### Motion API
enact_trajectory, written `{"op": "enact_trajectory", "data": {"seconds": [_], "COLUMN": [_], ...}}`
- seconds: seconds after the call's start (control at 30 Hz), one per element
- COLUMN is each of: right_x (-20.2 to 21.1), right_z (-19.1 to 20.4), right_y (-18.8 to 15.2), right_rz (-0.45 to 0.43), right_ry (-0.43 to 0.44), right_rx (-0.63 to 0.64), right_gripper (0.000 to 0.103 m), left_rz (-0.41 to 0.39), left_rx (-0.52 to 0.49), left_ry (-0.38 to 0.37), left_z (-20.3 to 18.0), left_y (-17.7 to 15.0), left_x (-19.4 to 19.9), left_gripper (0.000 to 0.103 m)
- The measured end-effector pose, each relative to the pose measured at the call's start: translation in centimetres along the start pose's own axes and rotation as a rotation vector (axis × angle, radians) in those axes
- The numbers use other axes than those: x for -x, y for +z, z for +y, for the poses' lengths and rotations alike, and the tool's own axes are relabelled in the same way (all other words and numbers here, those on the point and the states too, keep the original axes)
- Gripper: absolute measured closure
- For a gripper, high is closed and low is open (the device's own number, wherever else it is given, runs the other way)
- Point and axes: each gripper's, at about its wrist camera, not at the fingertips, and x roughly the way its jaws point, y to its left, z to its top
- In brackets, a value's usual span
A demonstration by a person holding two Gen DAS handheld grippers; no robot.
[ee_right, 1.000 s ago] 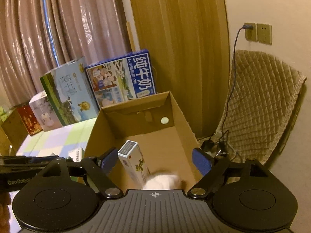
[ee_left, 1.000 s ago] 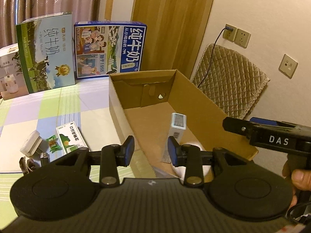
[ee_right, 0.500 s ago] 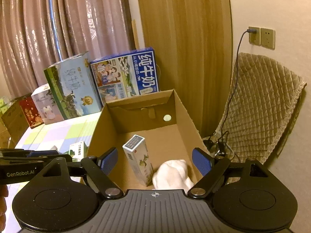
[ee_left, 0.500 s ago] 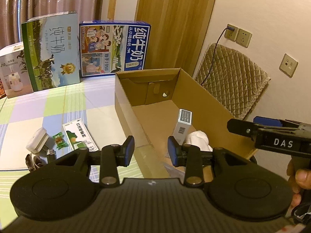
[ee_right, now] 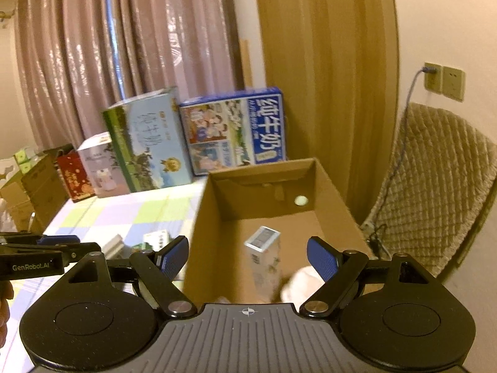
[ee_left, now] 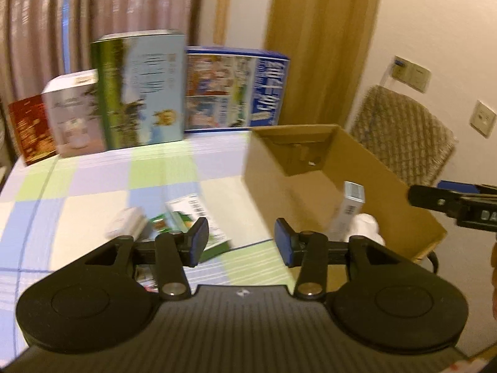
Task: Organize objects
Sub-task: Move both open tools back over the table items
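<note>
Both views are smeared by motion, the left wrist view most of all. The left gripper (ee_left: 241, 241) sits low in the centre of its frame, its blue-padded fingers (ee_left: 198, 237) standing apart with nothing between them. Behind its left finger, on the pastel checked tablecloth (ee_left: 93, 192), lie the loose items — a flat white-and-green printed packet (ee_left: 194, 214), a small green wrapper (ee_left: 160, 222) and a pale whitish block (ee_left: 124, 222), close together.

The open brown cardboard box (ee_left: 273, 192) fills the right centre of that frame. Inside it a small tall white carton (ee_right: 264, 258) stands upright, with a soft white bundle (ee_right: 299, 283) just beside it.

The right gripper (ee_right: 247, 256) hangs over the near end of the box, lower centre of its own frame, jaws wide and empty.

In the upper left, printed milk cartons (ee_right: 233, 130) stand in a row before the pink curtain (ee_right: 124, 46).
</note>
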Motion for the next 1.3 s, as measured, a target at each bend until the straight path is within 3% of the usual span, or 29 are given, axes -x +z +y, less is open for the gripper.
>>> {"op": "enact_trajectory", "data": {"seconds": [0.23, 0.37, 0.7, 1.03, 1.17, 1.3], "right_x": [-0.4, -0.9, -4.5, -11.0, -12.8, -14.6], "right_z": [4.8, 7.8, 13.7, 15.0, 14.6, 14.1], "right_y": [0.3, 0.2, -0.9, -4.8, -5.4, -5.7], "right_rz": [-0.018, -0.017, 0.021, 0.149, 0.202, 0.225], "right_ry": [0.079, 0.129, 0.202, 0.212, 0.21, 0.192], "right_rx": [0.063, 0.094, 0.113, 0.119, 0.143, 0.156], "right_gripper": [0.022, 0.022, 0.022, 0.023, 0.034, 0.051], "left_rz": [-0.002, 0.012, 0.058, 0.182, 0.223, 0.229], "left_rx": [0.06, 0.071, 0.056, 0.014, 0.019, 0.051], "left_ry": [0.081, 0.139, 0.204, 0.135, 0.123, 0.083], "left_z": [5.9, 8.9, 13.6, 14.0, 13.7, 12.9], "left_y": [-0.9, -2.3, -6.1, -9.3, -10.2, -10.4], "left_x": [1.6, 2.0, 2.3, -1.6, -3.7, -5.2], "left_gripper": [0.037, 0.031, 0.013, 0.009, 0.01, 0.021]}}
